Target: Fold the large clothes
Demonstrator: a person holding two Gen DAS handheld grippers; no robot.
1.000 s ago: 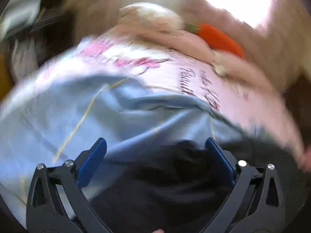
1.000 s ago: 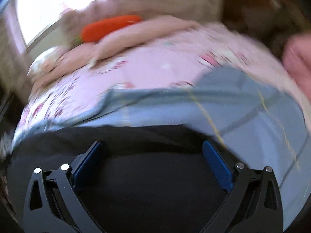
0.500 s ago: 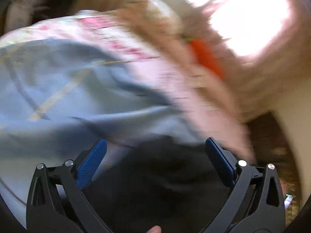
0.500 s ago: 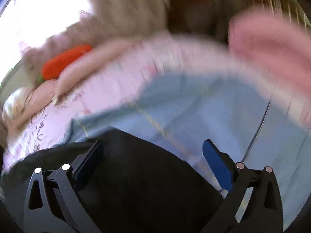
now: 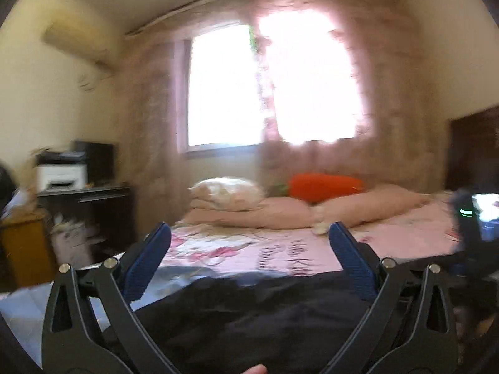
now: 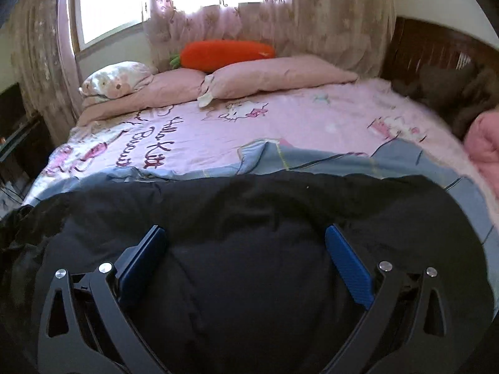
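The right gripper (image 6: 244,243) hangs low over the near edge of the bed with its blue-padded fingers (image 6: 349,263) spread wide and nothing between them. Directly beneath and around it lies the black garment (image 6: 249,233), a large dark piece spread across the near part of the bed from left to right. Just beyond the garment's far edge a light blue sheet (image 6: 327,160) with thin yellow and dark lines shows, rumpled, and past that stretches the pink printed bedcover (image 6: 296,121).

The left gripper (image 5: 249,238) is likewise wide apart and holds nothing; it is tipped up so that its view looks across the bed toward the far wall. The black garment (image 5: 265,311) fills the near ground below it, with the blue sheet (image 5: 174,275) at the near left. The other gripper's body, blurred and carrying a small green light, appears at the right edge.

At the far side of the bed lie pink pillows (image 6: 274,74), a floral pillow (image 6: 115,78) to their left, and an orange carrot-shaped cushion (image 6: 224,53) on top. Behind them hang sheer curtains (image 5: 389,93) over a bright window (image 5: 224,87). A dark desk (image 5: 90,208) with a white printer (image 5: 60,176) stands at far left.
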